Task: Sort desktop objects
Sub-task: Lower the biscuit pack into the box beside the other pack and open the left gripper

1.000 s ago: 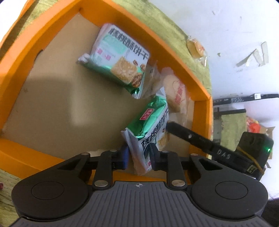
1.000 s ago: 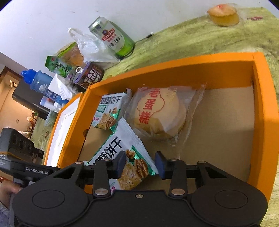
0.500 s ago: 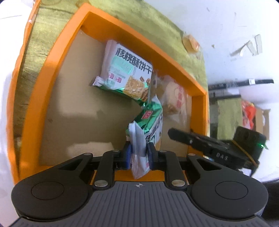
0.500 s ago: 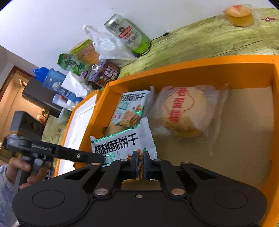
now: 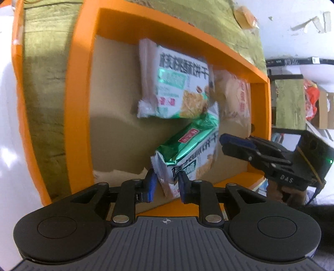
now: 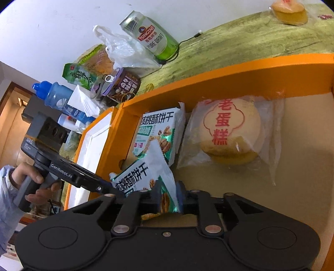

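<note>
An orange tray [image 5: 79, 104] [image 6: 229, 73] with a cardboard floor holds two green-and-white biscuit packets and a bagged round cake [image 5: 233, 98] [image 6: 229, 129]. The far packet [image 5: 177, 83] [image 6: 156, 129] lies flat. The near packet [image 5: 187, 150] [image 6: 135, 177] lies tilted. One end of it sits between the fingers of my left gripper [image 5: 167, 185] [image 6: 113, 188]. Those jaws are opening, and a slit shows beside one pad. A corner of the same packet sits in my right gripper [image 6: 168, 196] [image 5: 221, 143], whose jaws are also opening.
Behind the tray stand a beer can [image 6: 152, 35], a plastic bag [image 6: 121, 50], a purple tin [image 6: 121, 85], a green snack bag [image 6: 79, 75] and a blue bottle [image 6: 56, 98]. A loose cake [image 6: 290, 10] lies on the green cloth. A second orange tray [image 6: 91, 146] adjoins.
Half a second ago both grippers were pinched tight on the near packet; now both pairs of jaws have parted slightly. The left gripper has swung sideways along the tray's near wall.
</note>
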Action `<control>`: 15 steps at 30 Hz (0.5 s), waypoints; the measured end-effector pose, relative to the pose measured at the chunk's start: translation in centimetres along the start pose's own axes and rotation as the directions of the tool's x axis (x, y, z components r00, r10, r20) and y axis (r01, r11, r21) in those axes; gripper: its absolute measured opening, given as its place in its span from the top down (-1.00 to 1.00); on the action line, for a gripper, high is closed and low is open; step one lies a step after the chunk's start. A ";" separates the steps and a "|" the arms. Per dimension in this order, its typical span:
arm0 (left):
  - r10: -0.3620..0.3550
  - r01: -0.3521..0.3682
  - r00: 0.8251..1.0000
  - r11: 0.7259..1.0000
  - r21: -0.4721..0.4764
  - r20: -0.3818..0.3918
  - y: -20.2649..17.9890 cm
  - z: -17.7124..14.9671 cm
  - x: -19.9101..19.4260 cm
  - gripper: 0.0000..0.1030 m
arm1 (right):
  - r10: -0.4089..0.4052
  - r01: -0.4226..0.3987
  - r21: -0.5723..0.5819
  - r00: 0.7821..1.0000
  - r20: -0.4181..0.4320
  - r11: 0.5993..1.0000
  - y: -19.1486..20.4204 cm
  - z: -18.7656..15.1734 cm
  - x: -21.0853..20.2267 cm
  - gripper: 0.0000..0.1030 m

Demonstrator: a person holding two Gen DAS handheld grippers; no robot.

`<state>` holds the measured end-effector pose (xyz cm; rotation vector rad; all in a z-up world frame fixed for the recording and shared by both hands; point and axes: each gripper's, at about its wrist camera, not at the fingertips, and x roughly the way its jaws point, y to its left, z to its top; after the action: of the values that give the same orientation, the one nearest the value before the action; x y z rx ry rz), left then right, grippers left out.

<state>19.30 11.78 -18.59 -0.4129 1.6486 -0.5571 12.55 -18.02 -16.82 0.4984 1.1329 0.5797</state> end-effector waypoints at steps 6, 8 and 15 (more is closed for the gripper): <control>-0.037 0.038 0.998 0.999 -0.021 0.056 0.7 -0.1 -0.4 0.52 | -0.010 0.011 0.017 1.000 -0.016 1.000 -0.2 0.0 1.1 0.28; -0.067 0.069 0.995 0.997 -0.033 0.072 1.1 0.0 -0.1 0.48 | -0.001 0.002 0.028 1.000 -0.027 1.000 -0.3 -0.3 1.5 0.29; -0.077 0.079 0.992 0.997 -0.015 0.103 0.6 -0.5 0.5 0.49 | 0.018 -0.016 0.038 0.998 -0.062 0.999 0.1 -1.1 2.4 0.51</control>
<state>18.80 12.08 -19.30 -0.5141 1.5453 -0.5690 12.24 -16.31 -18.84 0.5262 1.2013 0.5928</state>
